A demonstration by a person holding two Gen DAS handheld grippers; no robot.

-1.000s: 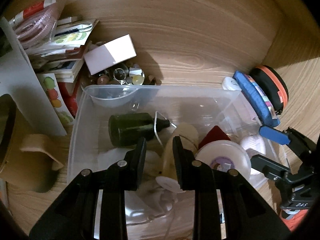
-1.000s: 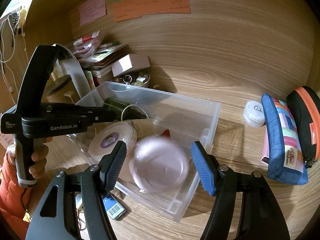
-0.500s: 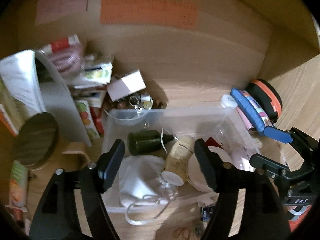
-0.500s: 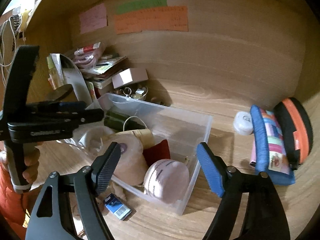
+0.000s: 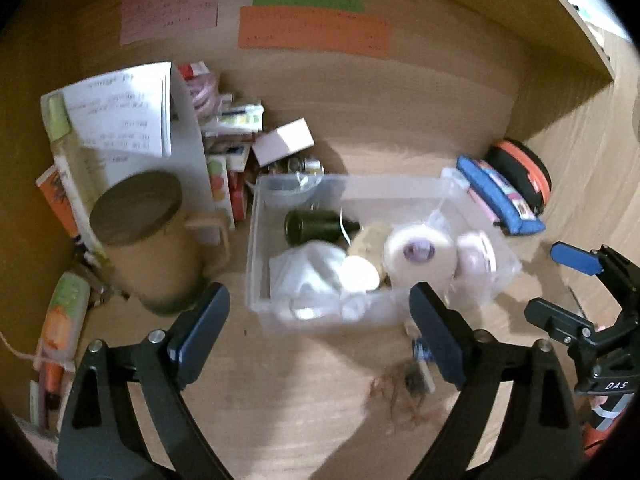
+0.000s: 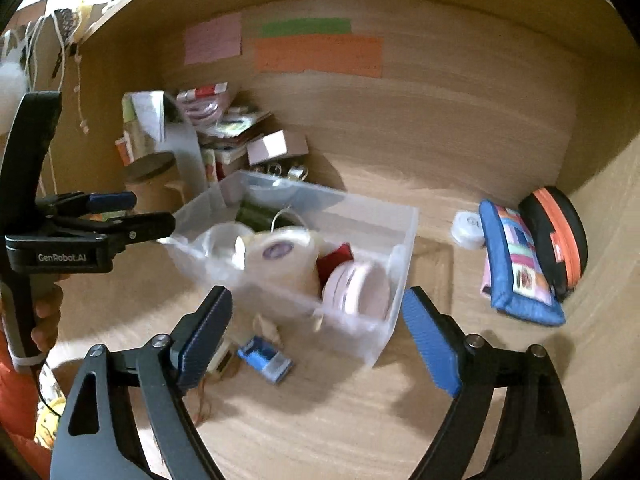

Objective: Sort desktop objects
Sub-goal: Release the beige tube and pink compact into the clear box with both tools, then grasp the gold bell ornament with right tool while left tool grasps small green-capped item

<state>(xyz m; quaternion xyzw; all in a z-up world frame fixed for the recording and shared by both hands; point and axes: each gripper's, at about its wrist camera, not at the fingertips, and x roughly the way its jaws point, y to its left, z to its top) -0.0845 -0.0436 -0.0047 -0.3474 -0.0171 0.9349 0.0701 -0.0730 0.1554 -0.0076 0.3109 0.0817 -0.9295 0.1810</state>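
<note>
While the clear bin point(image 5: 256, 240) is sitting between them, the left gripper point(image 5: 320, 320) is gaping wide, gripping nothing. The right gripper point(image 6: 318, 328) (blue-padded) is likewise spreading wide and empty.

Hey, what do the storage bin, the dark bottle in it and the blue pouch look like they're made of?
Storage bin: clear, slightly frosted plastic; its contents show through the walls.
Dark bottle: probably dark green glass, glossy, though the blur leaves plastic possible.
Blue pouch: fabric, matte, with a patchwork panel and soft, padded-looking edges.
</note>
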